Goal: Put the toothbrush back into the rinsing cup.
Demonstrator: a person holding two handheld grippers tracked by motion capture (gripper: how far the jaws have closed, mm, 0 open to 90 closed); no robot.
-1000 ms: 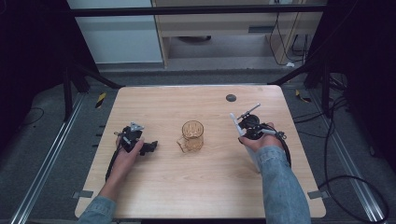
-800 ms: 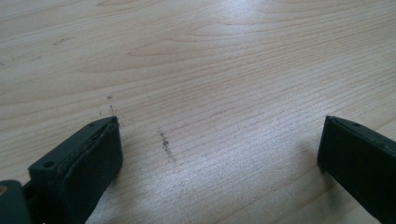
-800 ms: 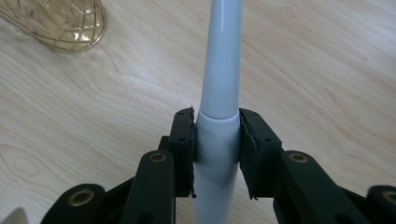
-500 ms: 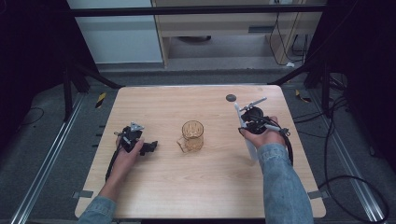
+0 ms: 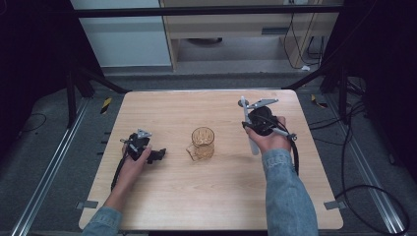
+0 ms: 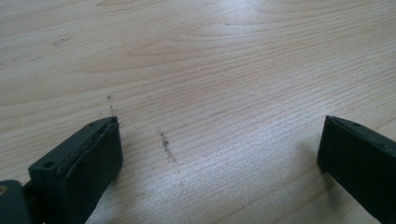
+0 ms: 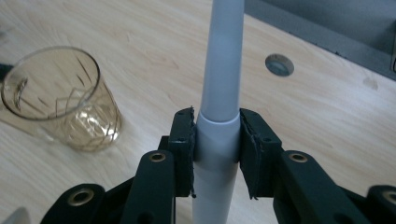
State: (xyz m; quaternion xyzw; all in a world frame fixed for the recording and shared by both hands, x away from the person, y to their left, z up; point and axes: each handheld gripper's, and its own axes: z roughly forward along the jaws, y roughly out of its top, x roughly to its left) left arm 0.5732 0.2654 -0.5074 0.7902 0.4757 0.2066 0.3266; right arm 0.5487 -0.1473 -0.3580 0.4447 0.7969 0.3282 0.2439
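Wooden table (image 5: 206, 196), grey tube (image 7: 219, 93) between jaws

table (image 5: 206, 196): matt wood | cup (image 7: 60, 100): glossy clear amber plastic, probably | tube (image 7: 222, 93): smooth grey plastic

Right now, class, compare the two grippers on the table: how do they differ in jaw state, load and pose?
The right gripper has its jaws shut on a grey tube; the left gripper has its jaws wide apart with nothing between them. In the high view the right gripper is raised above the table, while the left gripper sits low on the wood. Both have black jaws and are hand-held.
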